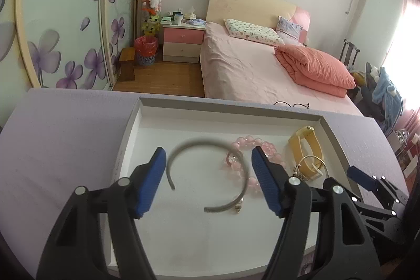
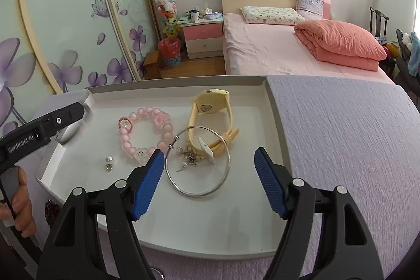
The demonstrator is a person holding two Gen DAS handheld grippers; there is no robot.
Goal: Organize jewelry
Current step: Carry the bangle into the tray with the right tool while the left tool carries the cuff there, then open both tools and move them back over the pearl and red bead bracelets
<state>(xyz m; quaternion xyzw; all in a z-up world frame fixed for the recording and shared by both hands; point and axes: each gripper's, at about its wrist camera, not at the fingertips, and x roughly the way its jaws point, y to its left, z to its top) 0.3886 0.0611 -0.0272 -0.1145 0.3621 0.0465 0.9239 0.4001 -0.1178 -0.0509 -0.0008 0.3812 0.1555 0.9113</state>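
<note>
A white tray [image 1: 231, 114] lies on a lilac cloth. In the left wrist view a grey open bangle [image 1: 207, 146] shows blurred between the fingers of my open left gripper [image 1: 208, 159], apart from both pads. It does not show in the right wrist view. In the tray lie a pink bead bracelet [image 2: 143, 133], a yellow watch [image 2: 210, 106], a thin silver bangle [image 2: 199, 162] with a small charm chain [image 2: 187, 155], and a pearl earring [image 2: 109, 162]. My open, empty right gripper [image 2: 210, 162] hovers over the silver bangle. The left gripper's body [image 2: 44, 127] shows at the tray's left.
The lilac cloth [image 2: 341, 148] covers the surface around the tray [image 2: 270, 106]. A dark beaded item [image 2: 51, 211] lies by the tray's near left corner. Beyond are a pink bed [image 1: 249, 64], a nightstand [image 1: 183, 41] and a floral wardrobe [image 1: 60, 25].
</note>
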